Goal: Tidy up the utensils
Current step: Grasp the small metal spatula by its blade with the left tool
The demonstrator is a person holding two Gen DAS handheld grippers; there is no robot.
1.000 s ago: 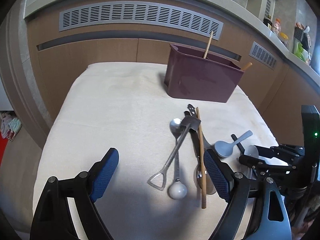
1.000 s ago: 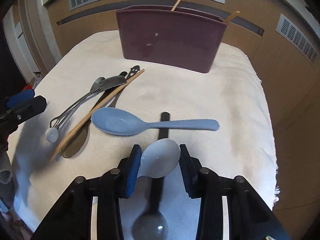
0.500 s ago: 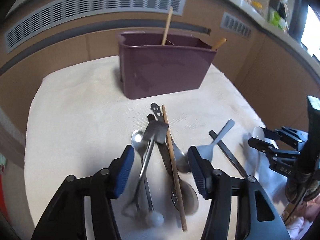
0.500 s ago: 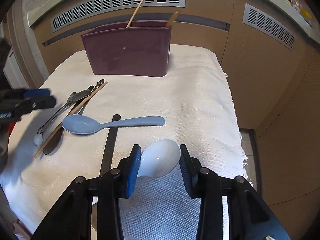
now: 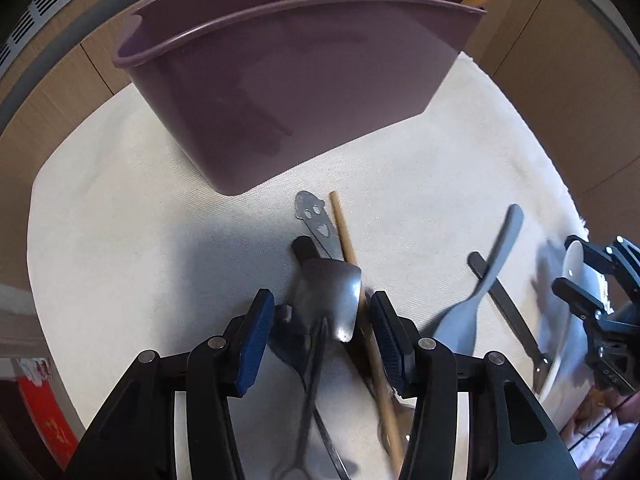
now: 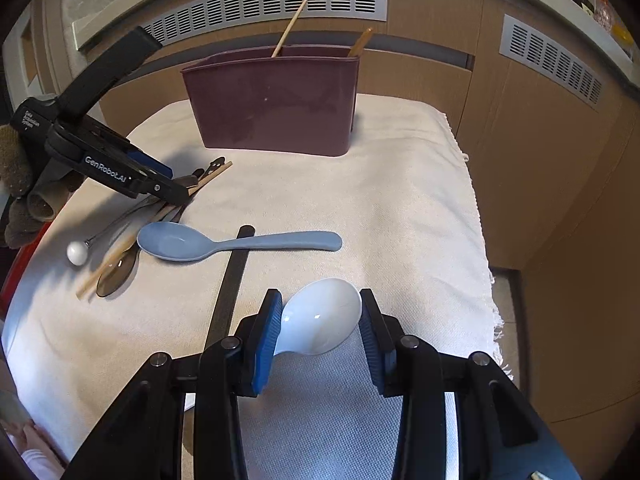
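Note:
A maroon utensil caddy [image 5: 296,80] stands at the back of the cloth-covered table, also in the right wrist view [image 6: 276,100], with two wooden sticks in it. My left gripper [image 5: 323,318] is open, low over a pile of utensils, its jaws either side of a metal shovel-shaped spoon [image 5: 330,300] beside a wooden chopstick [image 5: 352,264]. My right gripper [image 6: 320,320] is shut on a white spoon [image 6: 322,322] and holds it above the cloth. A blue spoon [image 6: 236,242] lies across a black utensil [image 6: 230,288].
A smiley-face metal handle [image 5: 314,216] points toward the caddy. A white-ball-ended utensil [image 6: 76,253] and a dark spoon [image 6: 114,276] lie at the left. The cloth's fringed edge [image 6: 486,272] and a drop to the floor are on the right.
My left gripper has moved forward and down onto the utensil pile, its jaws narrowing around the metal shovel spoon. My right gripper has kept hold of the white spoon and lifted back slightly.

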